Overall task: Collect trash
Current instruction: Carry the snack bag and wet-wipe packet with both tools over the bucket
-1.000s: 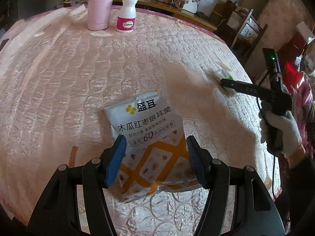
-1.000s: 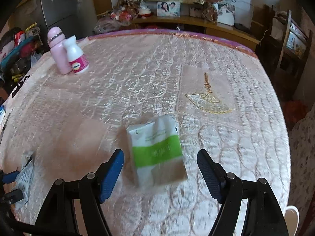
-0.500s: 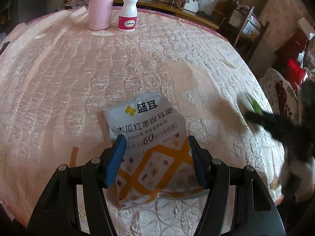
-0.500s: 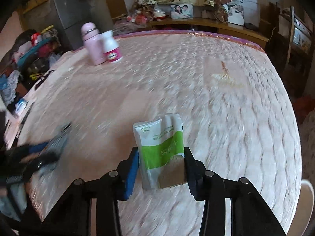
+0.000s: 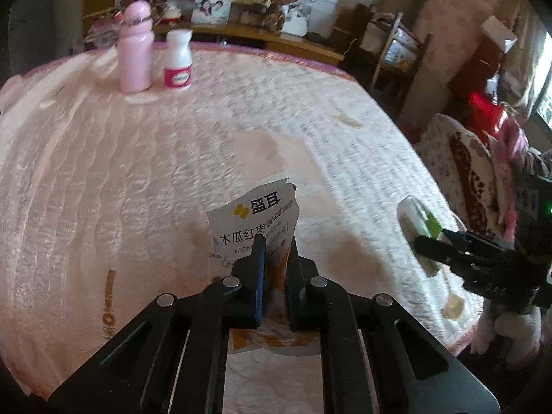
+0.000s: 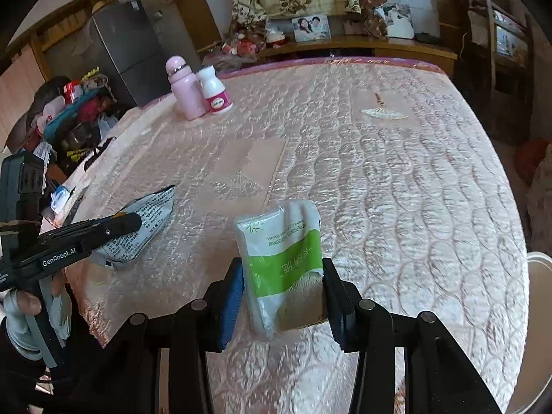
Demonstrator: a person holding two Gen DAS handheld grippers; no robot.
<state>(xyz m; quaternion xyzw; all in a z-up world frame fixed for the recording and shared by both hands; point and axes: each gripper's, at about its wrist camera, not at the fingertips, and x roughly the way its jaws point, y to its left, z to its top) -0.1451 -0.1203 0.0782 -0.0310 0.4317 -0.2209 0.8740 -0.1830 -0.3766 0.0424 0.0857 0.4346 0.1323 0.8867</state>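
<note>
Trash, two items, both gripped above the pink quilted bed (image 6: pixel 396 186). White-and-orange crumpled snack pouch (image 5: pixel 255 220) is pinched shut in the left tongs (image 5: pixel 274 269), long axis forward, torn end away. Green-and-white soft tissue pack (image 6: pixel 283 258) is clamped in the right tongs (image 6: pixel 283 296), lengthwise ahead. Disposal is judged outstanding; no bin is identified.

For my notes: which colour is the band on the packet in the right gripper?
Bright green on white tissue packet; right wrist view shows it best.
</note>
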